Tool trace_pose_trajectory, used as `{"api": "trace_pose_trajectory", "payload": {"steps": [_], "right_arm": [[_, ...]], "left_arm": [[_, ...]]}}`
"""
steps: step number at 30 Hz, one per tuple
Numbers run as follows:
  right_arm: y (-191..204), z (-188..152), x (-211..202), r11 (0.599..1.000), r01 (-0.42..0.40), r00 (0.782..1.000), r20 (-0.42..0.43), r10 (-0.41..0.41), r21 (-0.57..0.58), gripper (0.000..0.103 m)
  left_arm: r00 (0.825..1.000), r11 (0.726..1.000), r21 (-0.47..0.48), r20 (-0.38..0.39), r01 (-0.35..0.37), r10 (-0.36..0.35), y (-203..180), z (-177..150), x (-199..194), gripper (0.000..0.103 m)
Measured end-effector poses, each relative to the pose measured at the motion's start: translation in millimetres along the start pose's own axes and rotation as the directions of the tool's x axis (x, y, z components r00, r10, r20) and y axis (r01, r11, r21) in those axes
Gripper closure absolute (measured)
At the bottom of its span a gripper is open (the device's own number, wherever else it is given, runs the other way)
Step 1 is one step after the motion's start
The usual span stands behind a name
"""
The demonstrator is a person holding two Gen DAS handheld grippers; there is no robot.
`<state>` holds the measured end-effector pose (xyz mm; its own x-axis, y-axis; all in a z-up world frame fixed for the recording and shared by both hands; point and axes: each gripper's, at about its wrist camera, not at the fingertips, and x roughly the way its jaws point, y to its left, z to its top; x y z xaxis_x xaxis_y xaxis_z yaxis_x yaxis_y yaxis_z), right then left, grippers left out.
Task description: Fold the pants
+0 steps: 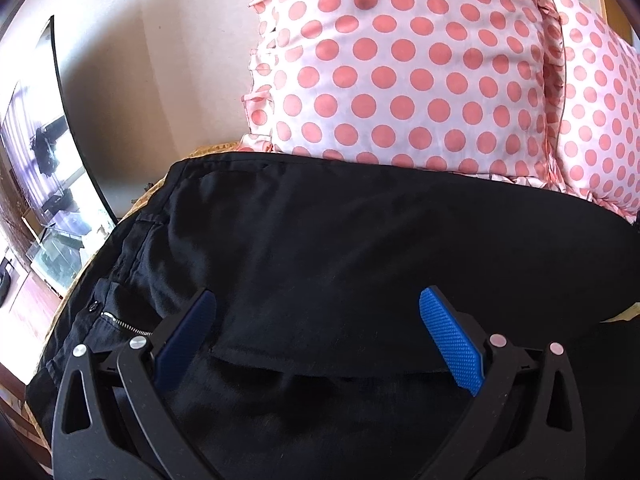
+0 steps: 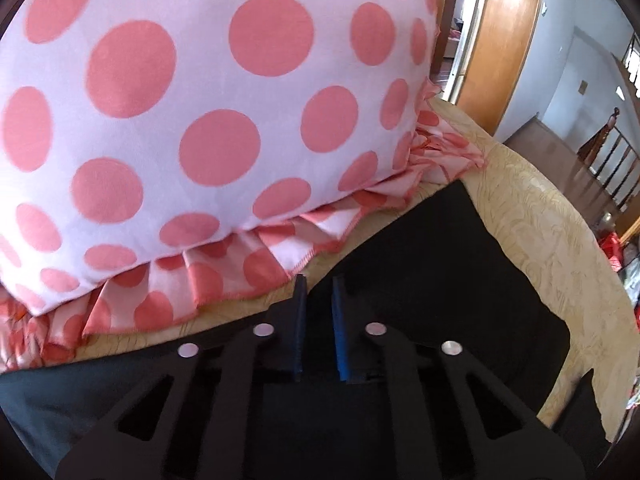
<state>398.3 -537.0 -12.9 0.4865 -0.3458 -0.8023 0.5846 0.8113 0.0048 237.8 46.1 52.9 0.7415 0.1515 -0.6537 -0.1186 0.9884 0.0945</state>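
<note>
Pants (image 2: 460, 272) hide between right tool (image 2: 320, 292) fingers, grip unclear.

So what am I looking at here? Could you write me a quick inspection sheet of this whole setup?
Surface: bed with a yellow patterned cover.
Job's things: black pants spread flat, zipper at the left end.
Clutter: two pink polka-dot pillows along the pants' far edge.
Grippers: left gripper wide open over the pants; right gripper nearly closed, a narrow gap showing, grasp unclear.
Cables: nothing seen.
Surroundings: TV screen at left; wooden door and stair railing at right.
</note>
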Motion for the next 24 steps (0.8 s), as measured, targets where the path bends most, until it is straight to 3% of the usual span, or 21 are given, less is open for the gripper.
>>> {"api": "trace_pose_trajectory", "payload": {"steps": [6,11,17,24], "right_arm": [[-8.7,-21.1,-29.4,0.997,-0.032,0.998,0.056,0.036,-0.073,0.1],[-30.6,-43.7,-52.7,0.989,-0.135,0.988,0.062,0.139,-0.056,0.101],[-65.2,-54.4,-58.6,0.954,-0.288,0.958,0.01,0.288,0.088,0.101],[-71.8,-55.9,-38.9,0.939,-0.297,0.95,-0.049,0.309,0.171,0.099]], "left_arm": [[1.0,1.0,-0.009,0.017,-0.014,0.015,6.4,-1.9,-11.2,0.002],[1.0,0.999,-0.045,0.021,-0.021,0.022,16.8,-0.8,-17.9,0.002],[1.0,0.998,-0.056,0.021,-0.016,0.017,18.1,-3.7,-23.8,0.002],[0.999,0.999,-0.043,0.021,-0.027,0.027,17.1,-4.4,-24.6,0.002]]}}
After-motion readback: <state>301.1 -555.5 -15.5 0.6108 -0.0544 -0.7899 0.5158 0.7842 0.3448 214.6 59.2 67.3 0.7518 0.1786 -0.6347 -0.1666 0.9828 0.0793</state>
